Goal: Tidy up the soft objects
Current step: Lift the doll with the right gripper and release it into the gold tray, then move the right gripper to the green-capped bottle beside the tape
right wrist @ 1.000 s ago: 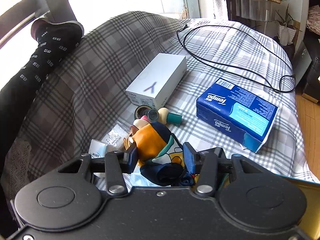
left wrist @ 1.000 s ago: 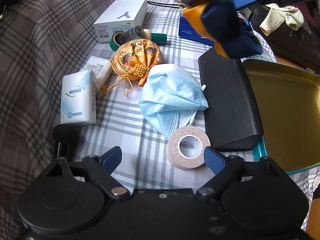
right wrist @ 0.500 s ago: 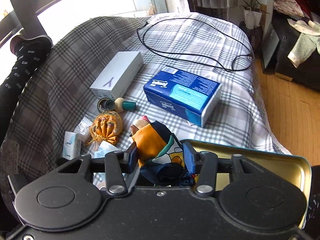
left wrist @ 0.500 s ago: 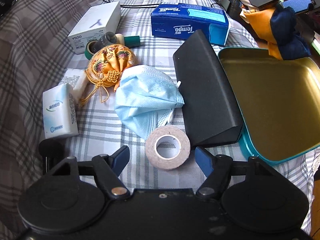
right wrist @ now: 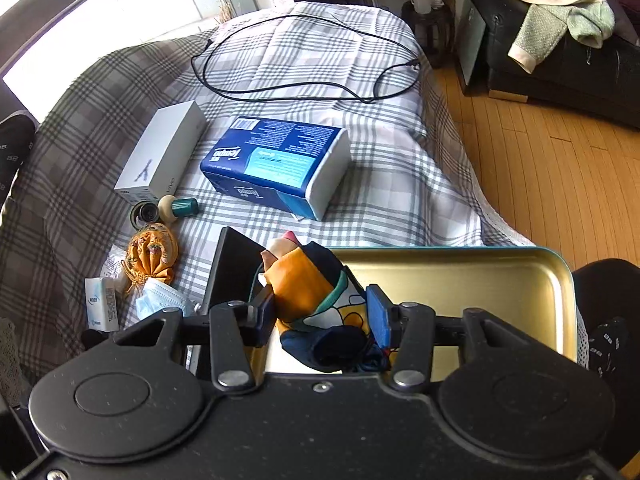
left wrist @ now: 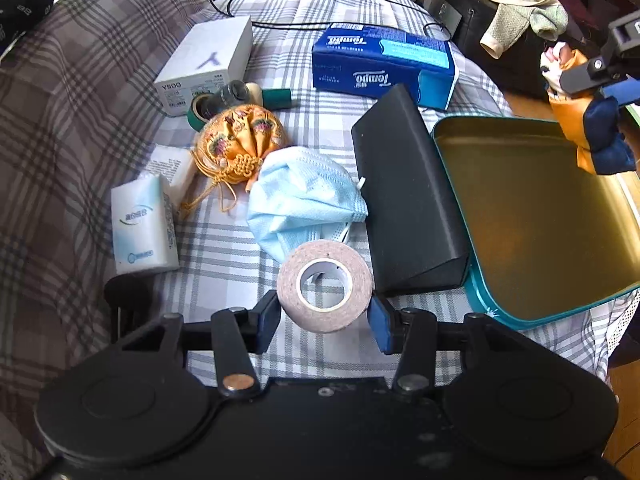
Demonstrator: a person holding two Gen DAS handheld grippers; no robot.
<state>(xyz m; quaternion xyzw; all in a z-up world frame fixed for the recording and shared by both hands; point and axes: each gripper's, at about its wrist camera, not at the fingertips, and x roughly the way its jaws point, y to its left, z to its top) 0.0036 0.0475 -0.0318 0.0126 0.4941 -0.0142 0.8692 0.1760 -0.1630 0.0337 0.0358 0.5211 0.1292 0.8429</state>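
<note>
right claw (right wrist: 326, 318) clamped on bunched scarf (right wrist: 310, 288) above tin tray (right wrist: 520, 264), left claw (left wrist: 324, 316) open around tape roll (left wrist: 324, 286)

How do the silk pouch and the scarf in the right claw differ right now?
The pouch lies on the plaid cloth, free of both claws; the scarf hangs gripped in the right claw above the tin tray. The pouch is gathered round with a knotted cord; the scarf is a loose bunch. The pouch is floral gold; the scarf adds navy, teal and white patches. Both are soft, orange-toned fabric.
</note>
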